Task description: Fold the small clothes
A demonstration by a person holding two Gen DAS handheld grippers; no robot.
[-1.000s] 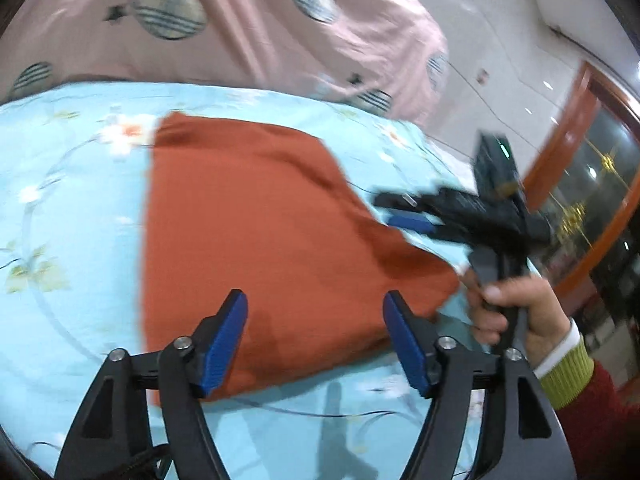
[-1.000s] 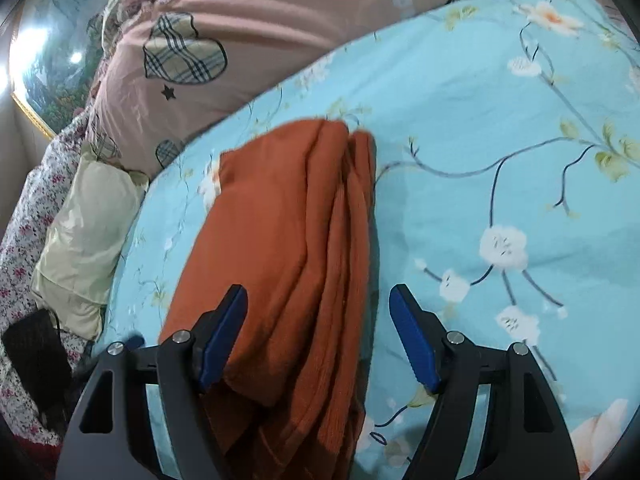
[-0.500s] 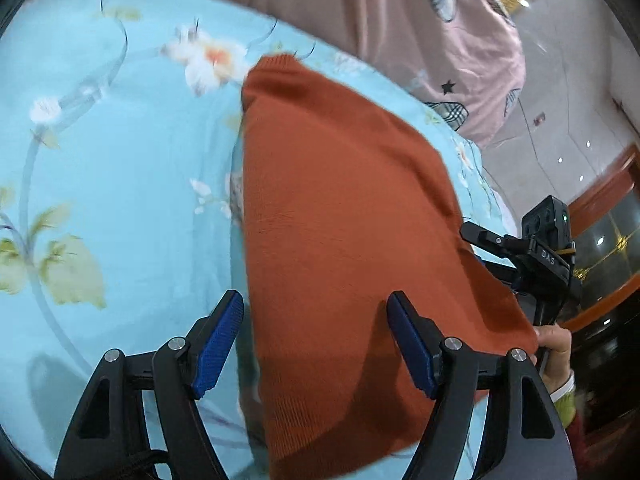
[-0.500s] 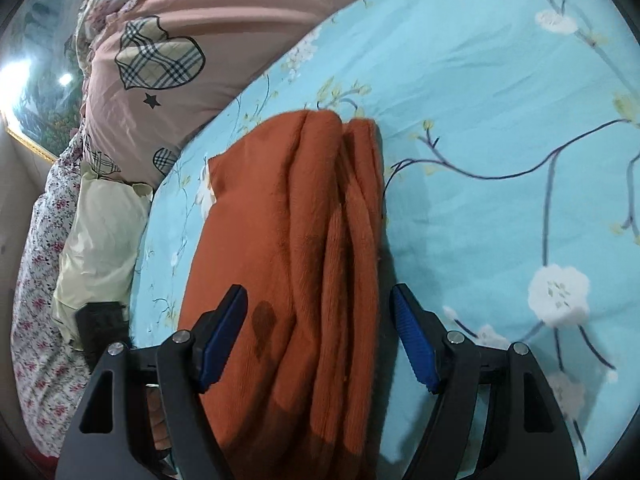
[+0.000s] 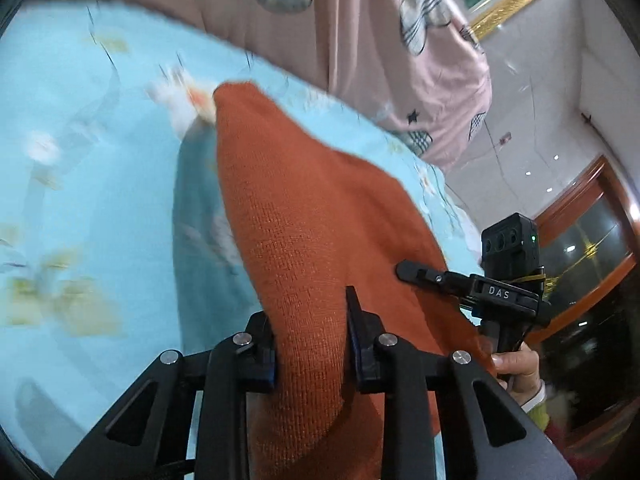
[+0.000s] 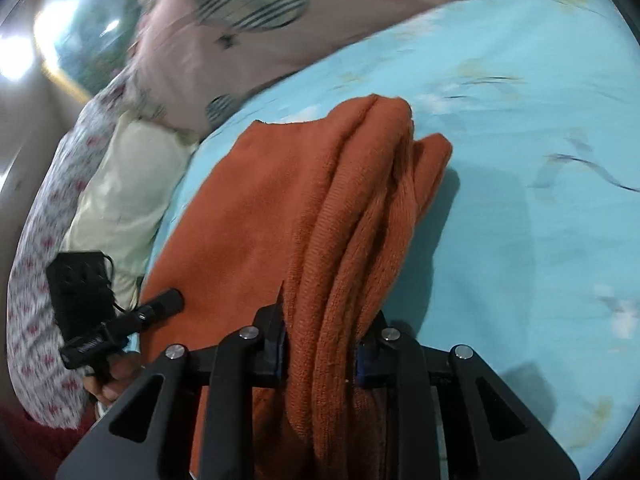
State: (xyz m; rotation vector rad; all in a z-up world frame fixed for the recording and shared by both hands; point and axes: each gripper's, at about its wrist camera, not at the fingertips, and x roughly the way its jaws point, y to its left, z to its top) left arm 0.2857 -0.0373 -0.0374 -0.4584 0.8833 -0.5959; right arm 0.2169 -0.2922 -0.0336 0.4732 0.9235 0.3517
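An orange knitted garment lies folded on the light blue floral bedsheet. My left gripper is shut on its near left edge, and the cloth rises in a ridge between the jaws. My right gripper is shut on the bunched right edge of the same garment, where several thick folds stack up. The right gripper also shows at the right of the left wrist view, and the left one at the lower left of the right wrist view.
A pink quilt with plaid hearts is heaped along the far side of the bed. A pale yellow pillow and a floral one lie at the left. A wooden door frame stands to the right.
Both grippers were open above the garment and have now shut on its near edges, one at each side. The cloth has pulled up into ridges at both grips.
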